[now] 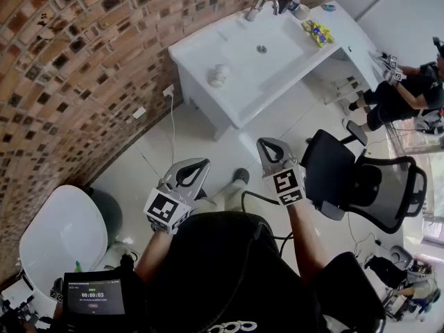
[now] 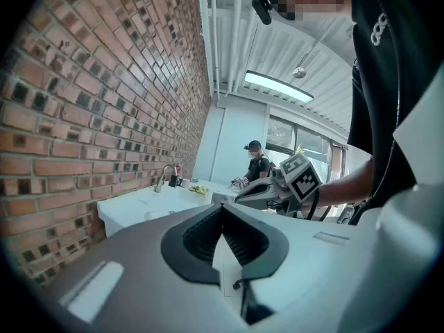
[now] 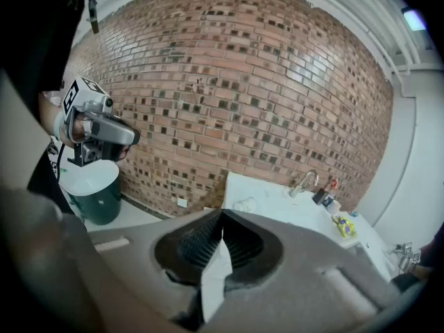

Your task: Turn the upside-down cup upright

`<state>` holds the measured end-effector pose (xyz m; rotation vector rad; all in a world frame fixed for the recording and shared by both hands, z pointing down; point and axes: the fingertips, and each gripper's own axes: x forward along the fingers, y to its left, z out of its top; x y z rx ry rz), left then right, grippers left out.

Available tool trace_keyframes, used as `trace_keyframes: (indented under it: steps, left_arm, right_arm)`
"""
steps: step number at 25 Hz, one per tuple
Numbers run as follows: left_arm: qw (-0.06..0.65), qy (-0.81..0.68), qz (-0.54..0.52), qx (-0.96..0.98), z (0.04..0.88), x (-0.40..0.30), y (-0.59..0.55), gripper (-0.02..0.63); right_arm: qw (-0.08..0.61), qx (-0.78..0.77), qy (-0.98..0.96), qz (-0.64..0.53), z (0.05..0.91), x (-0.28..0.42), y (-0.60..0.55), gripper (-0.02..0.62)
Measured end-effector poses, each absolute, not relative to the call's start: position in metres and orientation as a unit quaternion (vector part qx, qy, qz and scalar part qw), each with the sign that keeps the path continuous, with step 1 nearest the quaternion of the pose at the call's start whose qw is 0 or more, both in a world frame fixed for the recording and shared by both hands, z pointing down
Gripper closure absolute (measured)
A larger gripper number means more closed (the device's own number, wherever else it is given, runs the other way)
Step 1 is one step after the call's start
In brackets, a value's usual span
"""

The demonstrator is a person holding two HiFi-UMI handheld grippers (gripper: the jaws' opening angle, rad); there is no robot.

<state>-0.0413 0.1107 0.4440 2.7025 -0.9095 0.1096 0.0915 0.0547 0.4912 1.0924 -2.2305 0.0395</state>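
Head view: cup (image 1: 218,75) sits on the white tabletop (image 1: 243,99), at the end nearest the brick wall (image 1: 76,54). It's left of the drain (image 1: 261,48) and well apart from the faucet (image 1: 258,7) and yellow packet (image 1: 318,33) at the far end. Seems to stand on end, long axis vertical. Too small to confirm which end is down; task says rim-down

left tool (image 1: 196,171) and right tool (image 1: 270,150) are held low, close to the person's body and well apart from the cup, with open floor (image 1: 187,137) between. Cup lies ahead of both, roughly between their two lines

Left gripper view: jaws together, nothing between them; cup (image 2: 150,215) shows left of the jaw line

Right gripper view: jaws together, also empty; cup (image 3: 244,204) sits just above and slightly right of the tips, so this tool is aimed nearly at it

Judgement: task not started, this is the approach. Neither tool is clearly nearer, but the right one is better lined up. Whichever goes in has to close the gap and open its jaws before any grip. With the axis vertical, a side-on grip across the wall, then a half roll of the wrist, looks the plain route

office chair (image 1: 361,179) stands just right of the right tool and could snag that arm on the way in
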Motion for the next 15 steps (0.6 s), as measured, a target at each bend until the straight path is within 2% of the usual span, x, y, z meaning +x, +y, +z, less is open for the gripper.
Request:
trace_keyframes:
  steps: [2, 8, 15]
  left_arm:
    - [0.145, -0.319, 0.038, 0.936, 0.446, -0.039, 0.1, 0.591]
    - [0.14, -0.362, 0.051, 0.92, 0.45, -0.036, 0.057, 0.591]
    - [0.128, -0.442, 0.071, 0.885, 0.451, -0.02, -0.006, 0.591]
  right_arm:
    - [0.332, 0.408, -0.85, 0.01, 0.498, 0.093, 0.038, 0.566]
    - [0.384, 0.353, -0.853, -0.032, 0.533, 0.1, -0.02, 0.534]
    - [0.492, 0.163, -0.83, -0.204, 0.583, 0.105, -0.091, 0.459]
